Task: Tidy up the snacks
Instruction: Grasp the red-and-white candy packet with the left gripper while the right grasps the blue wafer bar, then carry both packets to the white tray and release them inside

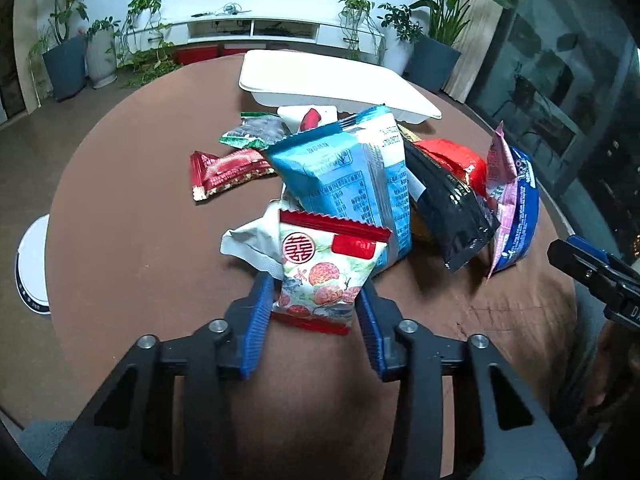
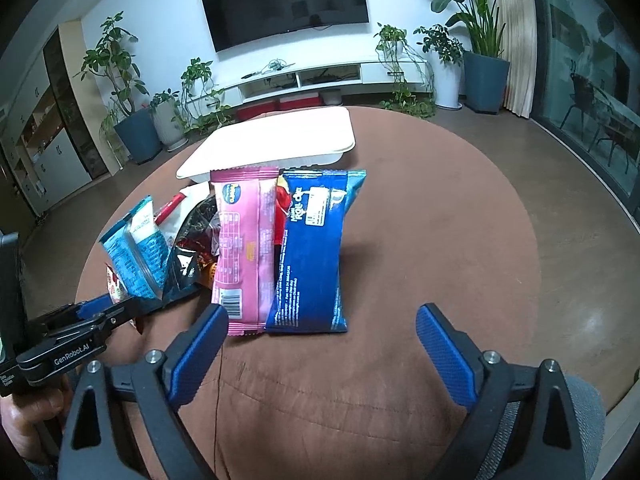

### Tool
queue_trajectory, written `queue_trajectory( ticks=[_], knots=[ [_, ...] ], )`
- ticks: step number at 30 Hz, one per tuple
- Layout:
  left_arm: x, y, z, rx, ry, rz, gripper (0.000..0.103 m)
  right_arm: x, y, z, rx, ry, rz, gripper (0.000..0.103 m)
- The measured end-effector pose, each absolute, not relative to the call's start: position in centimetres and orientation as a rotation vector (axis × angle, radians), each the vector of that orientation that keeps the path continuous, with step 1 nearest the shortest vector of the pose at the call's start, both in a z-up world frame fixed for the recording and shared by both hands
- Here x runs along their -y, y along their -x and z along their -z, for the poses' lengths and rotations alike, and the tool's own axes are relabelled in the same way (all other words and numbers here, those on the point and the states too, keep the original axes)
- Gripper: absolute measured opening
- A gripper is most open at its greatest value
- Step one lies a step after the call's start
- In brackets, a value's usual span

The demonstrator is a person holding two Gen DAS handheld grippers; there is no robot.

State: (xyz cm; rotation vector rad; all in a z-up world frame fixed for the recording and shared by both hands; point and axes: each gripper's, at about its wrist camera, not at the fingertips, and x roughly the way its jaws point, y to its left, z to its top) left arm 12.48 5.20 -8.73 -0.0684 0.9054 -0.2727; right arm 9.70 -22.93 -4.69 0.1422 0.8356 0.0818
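The lychee packet (image 1: pixel 320 276) sits at the near edge of the snack pile (image 1: pixel 360 184) on the brown table (image 1: pixel 132 208), pinched between the left gripper (image 1: pixel 316 300) pads. The right gripper (image 2: pixel 322 316) stands spread, just short of the pink packet (image 2: pixel 244 248) and blue packet (image 2: pixel 312 256).

Two fisheye views, each mounted on a handheld gripper, look forward and downward along blue-padded fingers onto a round brown desk (image 1: pixel 132 216). The left wrist view sits close over the snack pile (image 1: pixel 344 192); the right wrist view sits slightly farther back at the pile's right side. Both share the pile, a white tray (image 2: pixel 280 144), and the television wall (image 2: pixel 168 12) behind.
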Motion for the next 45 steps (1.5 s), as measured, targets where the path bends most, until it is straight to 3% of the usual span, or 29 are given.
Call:
queue_trajectory(
  ticks=[22, 34, 45],
  knots=[
    [-7.3, -10.1, 8.0, -0.915, 0.226, 0.326, 0.031, 23.5, -13.4, 5.8, -0.852, -0.163, -0.086, 0.091],
    [-7.1, -9.5, 7.9, -0.919, 0.23, 0.332, 0.031, 24.9, -16.0, 8.1, -0.938, -0.261, -0.134, 0.072],
    [-7.0, -9.1, 7.5, -0.915, 0.224, 0.327, 0.031, 25.4, -17.3, 8.2, -0.959, -0.308, -0.113, 0.072]
  ],
)
